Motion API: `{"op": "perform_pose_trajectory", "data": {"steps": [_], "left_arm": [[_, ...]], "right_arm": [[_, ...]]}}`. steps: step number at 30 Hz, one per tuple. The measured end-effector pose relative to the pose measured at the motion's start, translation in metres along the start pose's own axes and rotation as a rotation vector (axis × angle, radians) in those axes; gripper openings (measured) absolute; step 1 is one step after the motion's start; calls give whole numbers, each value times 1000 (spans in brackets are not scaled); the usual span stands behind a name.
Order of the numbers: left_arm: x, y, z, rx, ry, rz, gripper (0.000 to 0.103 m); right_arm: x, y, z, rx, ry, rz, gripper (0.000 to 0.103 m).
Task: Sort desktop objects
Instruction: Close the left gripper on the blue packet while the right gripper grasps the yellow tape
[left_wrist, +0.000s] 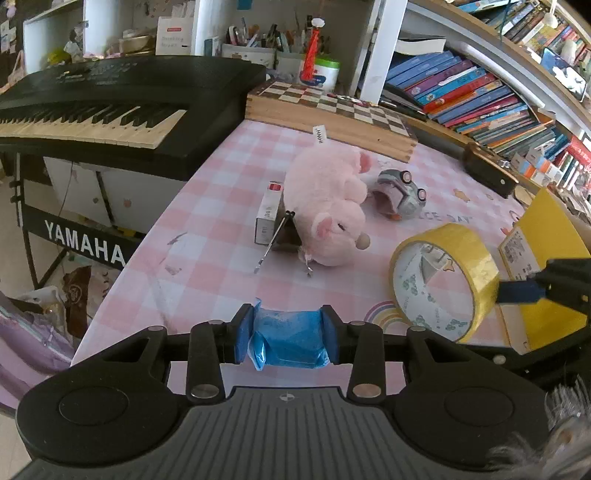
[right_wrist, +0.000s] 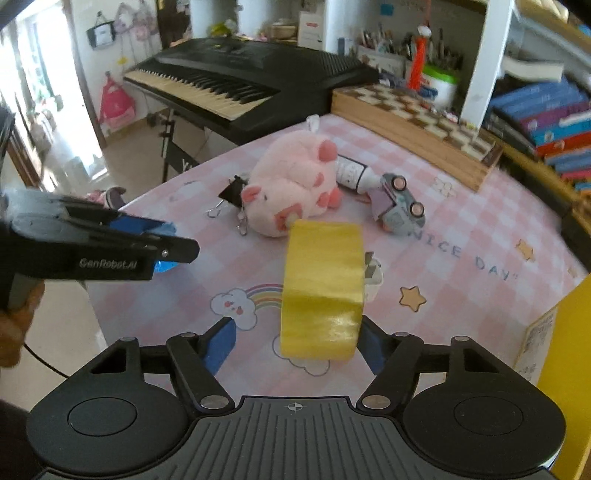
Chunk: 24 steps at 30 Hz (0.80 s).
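My left gripper (left_wrist: 288, 338) is shut on a blue plastic packet (left_wrist: 290, 341), held above the near edge of the pink checked table (left_wrist: 207, 206). It shows from the side in the right wrist view (right_wrist: 162, 236). My right gripper (right_wrist: 299, 343) is open around a yellow tape roll (right_wrist: 321, 288) that stands on edge; the right pad touches it, the left pad is apart. The roll also shows in the left wrist view (left_wrist: 443, 280). A pink plush pig (left_wrist: 328, 206) lies mid-table, also visible in the right wrist view (right_wrist: 291, 188).
Next to the pig lie a small white box (left_wrist: 267, 218), a black binder clip (right_wrist: 231, 194), a grey toy car (right_wrist: 400, 205) and a white bottle (right_wrist: 354, 173). A yellow box (left_wrist: 543, 269) stands at the right. A chessboard (left_wrist: 332, 110), keyboard (left_wrist: 110, 107) and bookshelf (left_wrist: 480, 85) border the table.
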<state>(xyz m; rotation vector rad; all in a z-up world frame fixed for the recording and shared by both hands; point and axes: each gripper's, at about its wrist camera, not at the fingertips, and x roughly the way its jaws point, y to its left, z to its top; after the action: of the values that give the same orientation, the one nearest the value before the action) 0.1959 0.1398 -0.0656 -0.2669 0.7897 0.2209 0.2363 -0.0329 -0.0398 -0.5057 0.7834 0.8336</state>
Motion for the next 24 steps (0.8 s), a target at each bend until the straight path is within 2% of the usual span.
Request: {"op": "perform_pose_trajectory", "data": {"steps": [2, 4, 6, 7, 8, 9, 14, 24], "left_arm": [[-2, 0, -1, 4, -3, -3, 36], [-3, -2, -1, 8, -6, -5, 36], [-6, -4, -2, 12, -10, -10, 36], [-7, -4, -2, 14, -12, -12, 36], [-9, -6, -1, 16, -16, -16, 36], [-10, -6, -1, 16, -17, -20, 36], [-20, -8, 1, -1, -37, -38, 35], [-55, -14, 7, -6, -108, -96, 35]], "right_arm": [[4, 4, 1, -15, -15, -74, 70], [8, 3, 4, 30, -29, -93, 70], [10, 1, 6, 69, -44, -110, 64], [11, 0, 7, 86, -46, -114, 56], [13, -2, 8, 106, -44, -114, 44], [13, -5, 8, 128, -38, -103, 40], [5, -12, 10, 193, -43, -51, 41], [-38, -4, 11, 191, -91, -12, 41]]}}
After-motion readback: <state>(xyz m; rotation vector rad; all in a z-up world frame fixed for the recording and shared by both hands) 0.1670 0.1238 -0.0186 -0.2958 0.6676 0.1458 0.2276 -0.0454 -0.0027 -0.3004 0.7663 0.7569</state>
